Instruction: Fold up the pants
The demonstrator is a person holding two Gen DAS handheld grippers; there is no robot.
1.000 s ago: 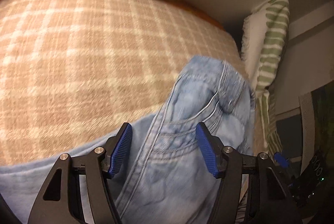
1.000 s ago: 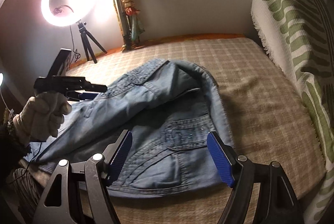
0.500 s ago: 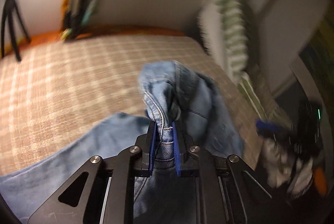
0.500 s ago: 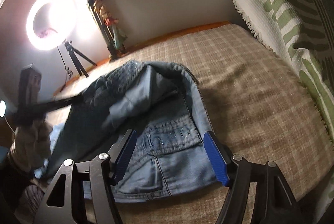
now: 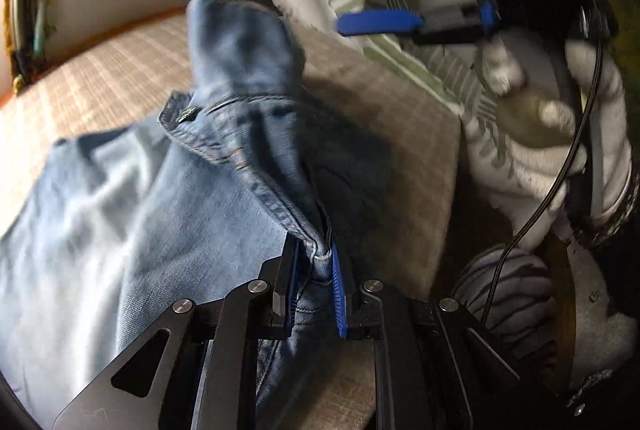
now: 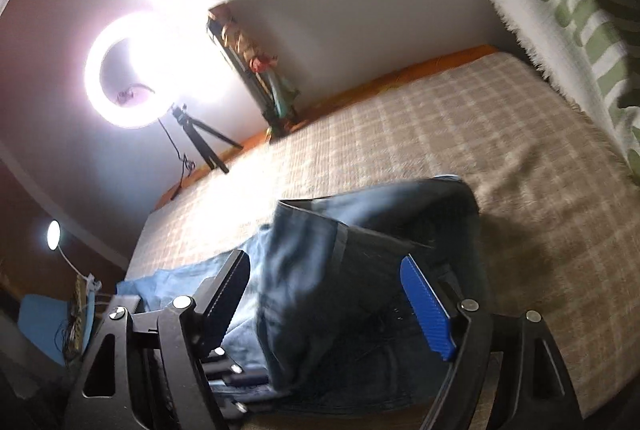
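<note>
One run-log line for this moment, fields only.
task: fold pants | left gripper: shut on light blue denim jeans waistband, lifted | right gripper: open over jeans | surface: beige plaid bedspread

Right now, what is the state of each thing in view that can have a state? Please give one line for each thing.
left gripper: shut on the jeans' waistband, after just closing
right gripper: open, its jaws have just been opening, denim between the fingers but not pressed
jeans: partly lifted, bunched, not yet folded flat
ring light: on
small lamp: on
plaid blanket: spread flat over the bed
</note>
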